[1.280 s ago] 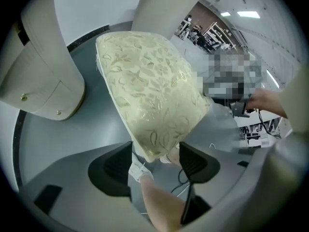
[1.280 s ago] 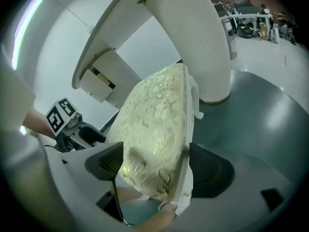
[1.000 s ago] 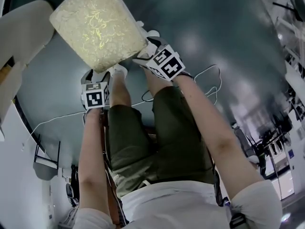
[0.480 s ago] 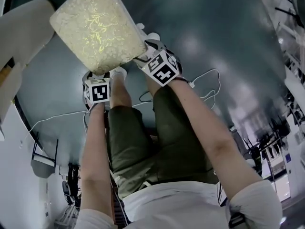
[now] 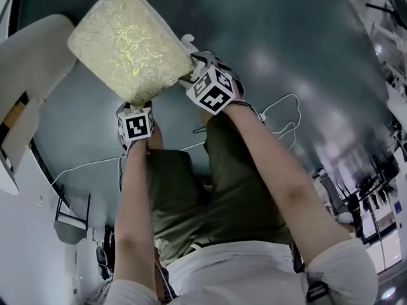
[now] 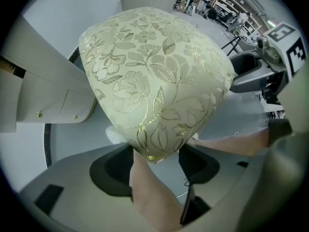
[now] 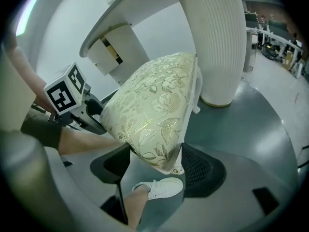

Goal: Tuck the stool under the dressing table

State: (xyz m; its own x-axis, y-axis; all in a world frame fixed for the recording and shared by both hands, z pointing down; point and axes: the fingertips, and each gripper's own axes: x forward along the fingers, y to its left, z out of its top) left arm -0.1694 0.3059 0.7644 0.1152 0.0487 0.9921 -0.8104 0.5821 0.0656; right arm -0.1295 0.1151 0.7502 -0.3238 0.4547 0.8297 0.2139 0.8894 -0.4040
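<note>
The stool (image 5: 127, 40) has a cream cushion with a gold floral pattern and white legs, and it stands on the dark floor in front of me. My left gripper (image 5: 137, 105) points down at the cushion's near corner (image 6: 154, 71). Its pads (image 6: 195, 161) press that corner from both sides. My right gripper (image 5: 189, 76) sits at the cushion's right corner (image 7: 154, 100), and its pads (image 7: 200, 170) clamp the corner's underside edge. The cream dressing table (image 5: 32, 49) lies to the left, with its drawer unit (image 7: 116, 45) and ribbed pedestal (image 7: 217, 37) beyond the stool.
A white cable (image 5: 280, 113) trails over the floor to the right of my legs. My white shoe (image 7: 159, 187) rests just below the right gripper. Shelving and equipment (image 5: 381, 189) stand at the far right. The table's curved base rim (image 6: 46, 144) runs at the left.
Both grippers stay at the cushion's near edge. The stool and the two marker cubes have shifted only slightly in the head view.
</note>
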